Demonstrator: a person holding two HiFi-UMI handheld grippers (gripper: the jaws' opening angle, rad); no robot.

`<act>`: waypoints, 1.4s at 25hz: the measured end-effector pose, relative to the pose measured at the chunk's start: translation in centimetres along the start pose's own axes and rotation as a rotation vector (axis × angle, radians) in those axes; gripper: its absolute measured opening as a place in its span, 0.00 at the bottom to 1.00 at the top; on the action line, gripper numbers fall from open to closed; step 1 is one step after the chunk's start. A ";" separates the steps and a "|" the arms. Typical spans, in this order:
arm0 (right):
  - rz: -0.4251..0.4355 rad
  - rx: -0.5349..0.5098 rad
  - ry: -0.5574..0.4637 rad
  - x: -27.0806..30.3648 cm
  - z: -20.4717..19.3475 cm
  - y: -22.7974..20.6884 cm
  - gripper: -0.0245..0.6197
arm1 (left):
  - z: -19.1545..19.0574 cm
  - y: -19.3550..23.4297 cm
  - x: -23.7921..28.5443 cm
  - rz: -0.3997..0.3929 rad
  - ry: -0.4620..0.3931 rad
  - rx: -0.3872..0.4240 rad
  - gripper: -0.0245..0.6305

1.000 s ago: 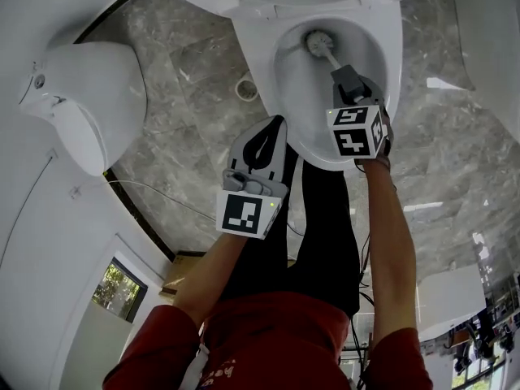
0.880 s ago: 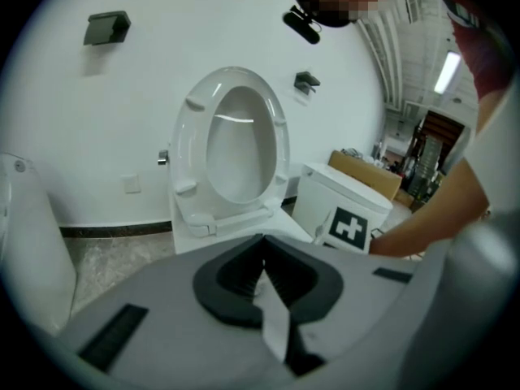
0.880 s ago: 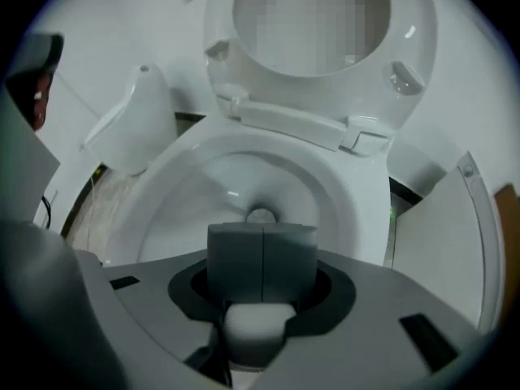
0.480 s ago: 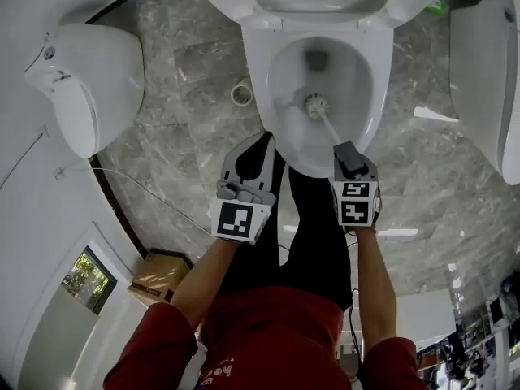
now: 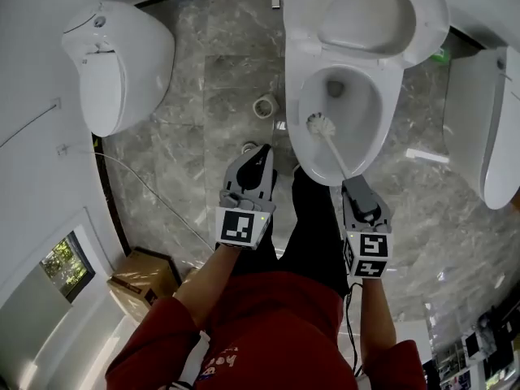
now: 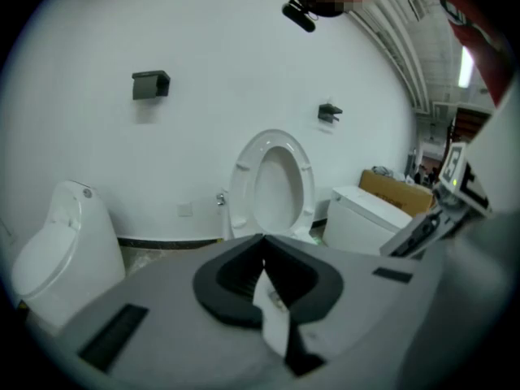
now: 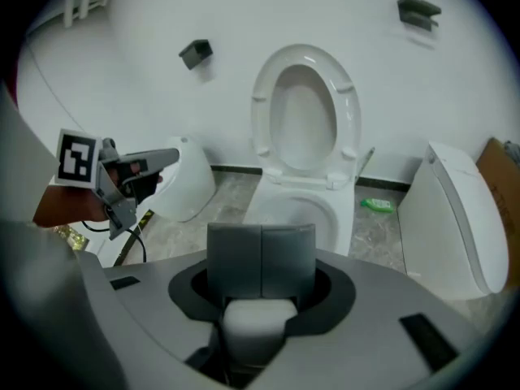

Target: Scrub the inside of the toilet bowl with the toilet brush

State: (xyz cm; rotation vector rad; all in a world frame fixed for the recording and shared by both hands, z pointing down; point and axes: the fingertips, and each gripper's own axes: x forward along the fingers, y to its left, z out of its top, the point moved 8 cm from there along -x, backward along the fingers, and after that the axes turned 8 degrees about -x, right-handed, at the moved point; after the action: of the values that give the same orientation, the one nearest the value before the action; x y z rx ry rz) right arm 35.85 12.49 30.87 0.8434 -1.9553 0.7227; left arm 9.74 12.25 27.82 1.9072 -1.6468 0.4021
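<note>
Head view: the right gripper (image 5: 354,187) is clamped on the white handle of the toilet brush (image 5: 335,151), jaws closed partway around it. The handle runs up from the jaws to the bristle head, which sits over the near left inner side of the toilet bowl (image 5: 361,104). Can't tell if the bristles touch the porcelain. Toilet lid (image 5: 382,15) is up. The left gripper (image 5: 262,153) hangs over the grey floor (image 5: 187,136) just left of the bowl, jaws together, holding nothing, touching nothing. A second toilet (image 5: 122,63) is at far left, a third toilet (image 5: 487,128) at far right, and a cardboard box (image 5: 142,279) is at lower left.

Left gripper view: left gripper (image 6: 262,239) with jaws shut, tips meeting, nothing between them. It points at the toilet (image 6: 272,187) with its lid raised against the white wall (image 6: 244,63). The second toilet (image 6: 65,246) is at left, the third toilet (image 6: 366,218) and box (image 6: 398,189) at right.

Right gripper view: right gripper (image 7: 261,258) with its two grey pads side by side in front, gripping the brush handle (image 7: 256,325), whose white end shows just below them. The pads block the brush head. The bowl (image 7: 321,210) is right beyond the jaws, lid (image 7: 305,120) upright. The left gripper (image 7: 162,159) shows at left, well apart from the bowl, empty. A small green object (image 7: 375,205) lies on the floor between bowl and third toilet (image 7: 455,210).
</note>
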 end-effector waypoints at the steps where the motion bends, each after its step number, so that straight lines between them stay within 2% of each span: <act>1: 0.007 -0.031 -0.019 -0.5 1.4 1.1 0.28 | 0.3 0.9 -1.0 0.018 -0.011 0.006 0.04; 5: 0.017 -0.155 -0.041 0.2 5.5 6.4 0.28 | 1.0 5.3 -4.8 0.064 -0.050 0.011 0.04; 10: 0.039 -0.272 0.032 7.3 7.6 14.1 0.28 | -1.1 12.0 -8.5 0.103 -0.054 -0.025 0.04; 17: 0.034 -0.465 0.179 25.9 4.3 21.2 0.28 | -10.2 21.3 -9.5 0.153 -0.005 -0.130 0.04; 20: 0.028 -0.519 0.269 33.0 2.4 22.1 0.28 | -14.4 24.8 -9.5 0.167 0.038 -0.155 0.04; 24: -0.017 -0.621 0.345 39.3 1.1 22.1 0.28 | -17.9 28.3 -9.7 0.188 0.090 -0.165 0.04; 30: -0.044 -0.593 0.430 45.1 0.8 22.7 0.28 | -19.1 31.7 -9.9 0.187 0.089 -0.163 0.04; 35: -0.039 -0.534 0.435 46.1 1.7 22.6 0.28 | -18.4 32.0 -9.2 0.163 0.085 -0.171 0.04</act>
State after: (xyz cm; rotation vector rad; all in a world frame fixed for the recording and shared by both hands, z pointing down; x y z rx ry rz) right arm -0.98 11.97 66.67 0.3572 -1.6140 0.2962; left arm -20.45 28.51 44.34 1.6170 -1.7282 0.3883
